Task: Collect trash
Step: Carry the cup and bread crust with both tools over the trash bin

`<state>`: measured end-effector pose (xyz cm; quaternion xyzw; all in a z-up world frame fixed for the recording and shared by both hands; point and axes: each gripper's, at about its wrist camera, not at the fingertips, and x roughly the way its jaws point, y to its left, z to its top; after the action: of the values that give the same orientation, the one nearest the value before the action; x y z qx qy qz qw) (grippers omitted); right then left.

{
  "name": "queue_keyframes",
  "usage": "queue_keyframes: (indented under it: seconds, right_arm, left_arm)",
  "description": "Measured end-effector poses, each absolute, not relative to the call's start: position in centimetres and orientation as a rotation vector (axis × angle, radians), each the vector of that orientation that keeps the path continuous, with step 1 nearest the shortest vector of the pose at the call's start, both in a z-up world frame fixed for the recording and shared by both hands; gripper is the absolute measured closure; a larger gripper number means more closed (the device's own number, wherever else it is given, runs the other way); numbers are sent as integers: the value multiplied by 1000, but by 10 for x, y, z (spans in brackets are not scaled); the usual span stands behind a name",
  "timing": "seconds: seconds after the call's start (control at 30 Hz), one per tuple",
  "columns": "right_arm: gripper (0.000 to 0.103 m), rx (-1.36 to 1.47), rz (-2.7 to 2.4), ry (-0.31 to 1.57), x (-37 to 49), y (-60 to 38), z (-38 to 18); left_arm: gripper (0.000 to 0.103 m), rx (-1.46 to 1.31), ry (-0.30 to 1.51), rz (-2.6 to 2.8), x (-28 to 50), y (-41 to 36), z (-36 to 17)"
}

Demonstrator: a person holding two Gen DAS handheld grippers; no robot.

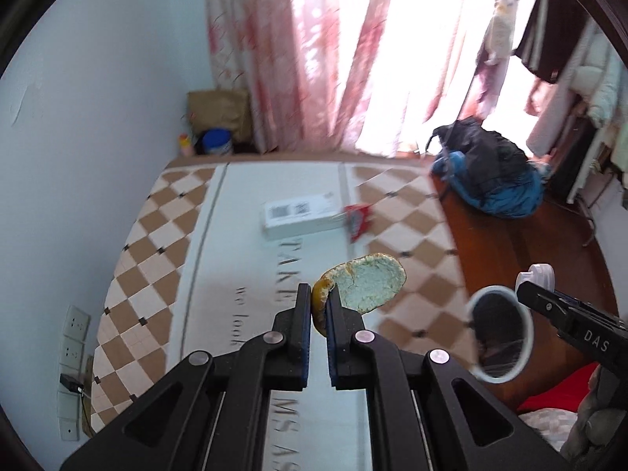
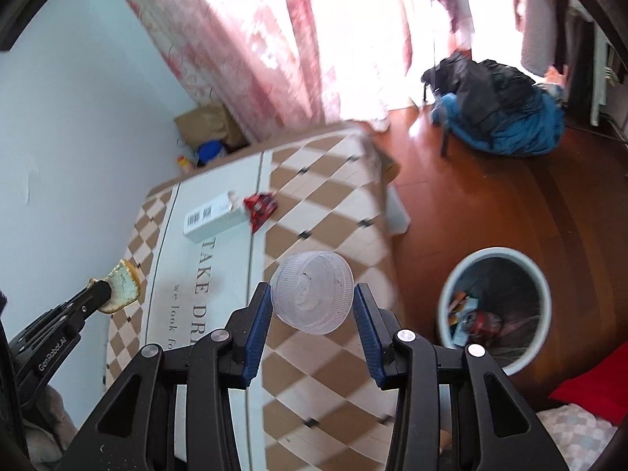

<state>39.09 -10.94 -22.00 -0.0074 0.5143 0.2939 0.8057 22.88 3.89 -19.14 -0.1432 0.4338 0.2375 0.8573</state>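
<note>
Right wrist view, near to far. Found the right gripper [image 2: 312,294] closed across a clear plastic lid [image 2: 310,298], pads pressed on opposite sides of its rim, hollow side toward the camera, held up above the bed [image 2: 322,357]. Found the trash bin [image 2: 498,252] low and to the right of that gripper, standing open-mouthed on the wooden floor [image 2: 471,204] near the bed's edge, with some wrappers inside. Off to the left, caught the left gripper [image 2: 101,291] pinched shut on a piece of orange peel [image 2: 123,286], also held up over the bed. Farther along the bed, noted a white box [image 2: 214,216] with a red wrapper [image 2: 261,208] right at its end, both not yet collected. Beyond, on the floor, a black and blue backpack [image 2: 498,110] below pink curtains [image 2: 255,39].

Left wrist view. Confirmed the peel gripped by its folded edge, pith side to the camera, long axis running up and right from the jaws. Placed the bin to the right of the left gripper, past the right gripper, hence nearer the right hand. Judged the coming move a carry rightward and down to the bin's mouth: short for the lid, longer for the peel, and across the other gripper's path. Judged release best made over the opening, clear of the rim.
</note>
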Motion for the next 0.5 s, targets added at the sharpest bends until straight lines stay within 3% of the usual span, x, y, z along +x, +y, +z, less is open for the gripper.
queue_keyframes:
  seconds: [0.27, 0.5]
  right_arm:
    - [59, 20, 520, 1019, 408, -227, -175]
    - [59, 63, 377, 1072, 449, -328, -206]
  left_arm:
    - [99, -239, 856, 315, 276, -62, -150]
    - [99, -184, 892, 149, 359, -158, -169]
